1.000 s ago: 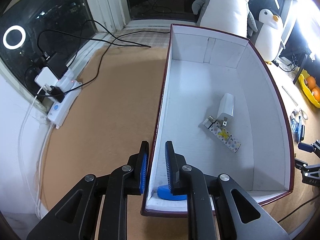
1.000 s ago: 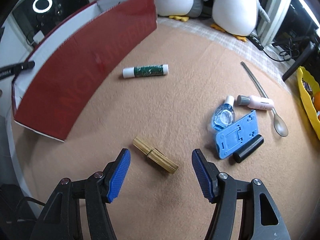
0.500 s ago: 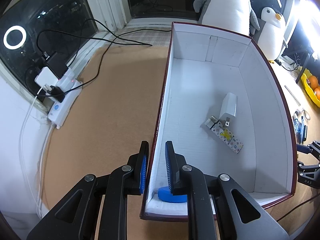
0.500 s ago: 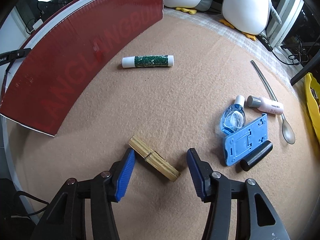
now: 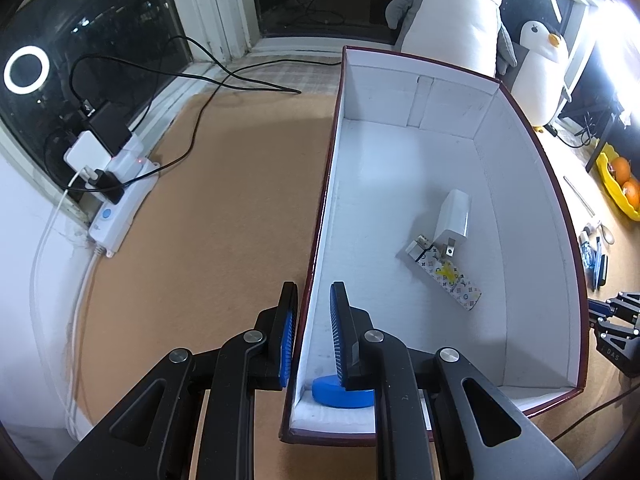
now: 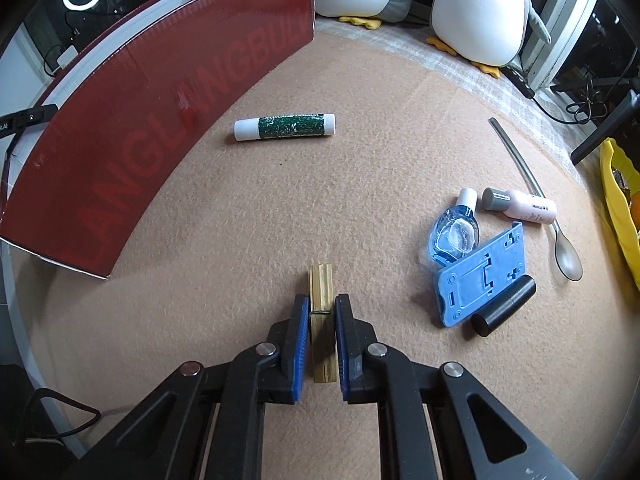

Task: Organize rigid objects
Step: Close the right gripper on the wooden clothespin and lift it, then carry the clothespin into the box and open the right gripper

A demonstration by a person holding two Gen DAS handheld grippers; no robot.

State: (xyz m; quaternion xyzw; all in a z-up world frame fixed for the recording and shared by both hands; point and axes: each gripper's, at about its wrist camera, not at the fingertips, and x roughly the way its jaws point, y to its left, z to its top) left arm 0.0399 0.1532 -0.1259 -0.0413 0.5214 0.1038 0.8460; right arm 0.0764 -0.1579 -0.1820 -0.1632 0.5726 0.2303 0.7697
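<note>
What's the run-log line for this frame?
left gripper: shut on box wall | right gripper: shut on wooden clothespin, on mat | in box: charger, patterned stick, blue disc

Two plush penguins sat beyond the felt mat. A power strip lay by the window with black cables trailing across. A yellow tray held oranges, far right.
</note>
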